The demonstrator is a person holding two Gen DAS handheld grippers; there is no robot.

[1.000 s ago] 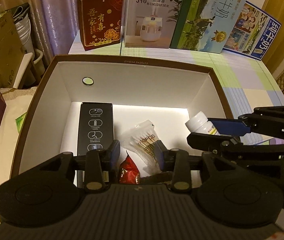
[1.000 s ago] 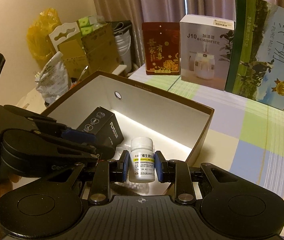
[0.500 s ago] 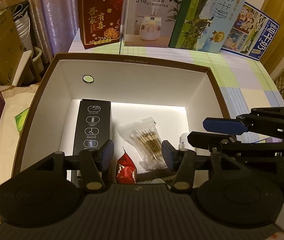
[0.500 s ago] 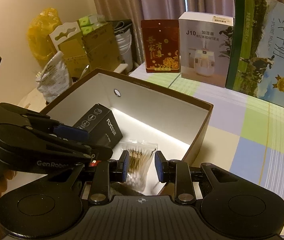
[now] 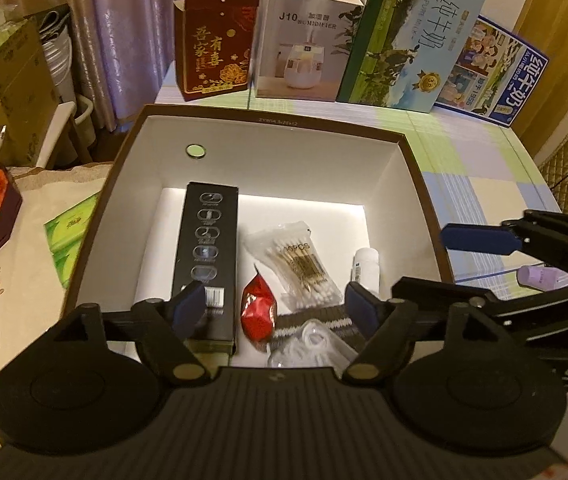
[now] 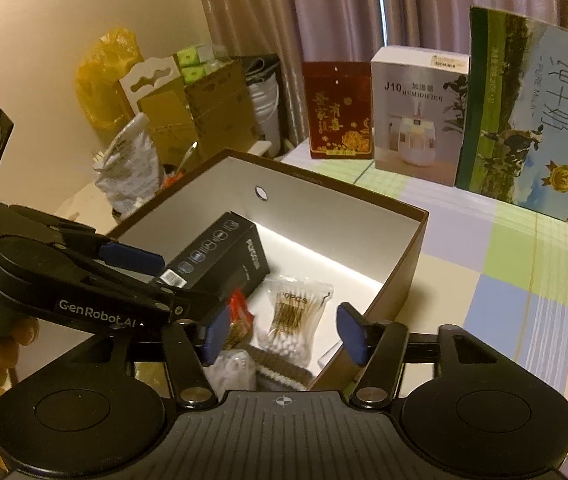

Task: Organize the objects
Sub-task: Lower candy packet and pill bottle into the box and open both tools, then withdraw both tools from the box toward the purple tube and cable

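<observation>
Left wrist view: the left gripper (image 5: 274,306) is seen at lower centre, over the near end of the brown-rimmed, white-lined open cardboard box (image 5: 272,122). Its blue-padded jaws stand wide apart with nothing pressed between them, having just been opening. Recorded on the box floor: a long black carton printed with white icons (image 5: 209,256) along the left side; a small red foil packet (image 5: 258,308) beside it at centre; a clear plastic bag of cotton swabs (image 5: 298,264) right of the packet; a small white pill bottle (image 5: 365,266) lying near the right wall; a dark striped fabric item (image 5: 316,322) and a crumpled clear wrapper (image 5: 312,344) at the near edge. The right gripper (image 5: 440,260) is seen at the right of the frame, above the right wall of the box, jaws apart and empty.

Right wrist view: the right gripper (image 6: 282,334) is noted at lower centre, its jaws parted with nothing clamped, having just been opening. The swab bag (image 6: 294,316) is seen through the gap, lying on the box floor. The left gripper (image 6: 156,280) enters from the left of the frame over the black carton (image 6: 220,260). The box sits on a pastel checked tablecloth (image 6: 504,280).
</observation>
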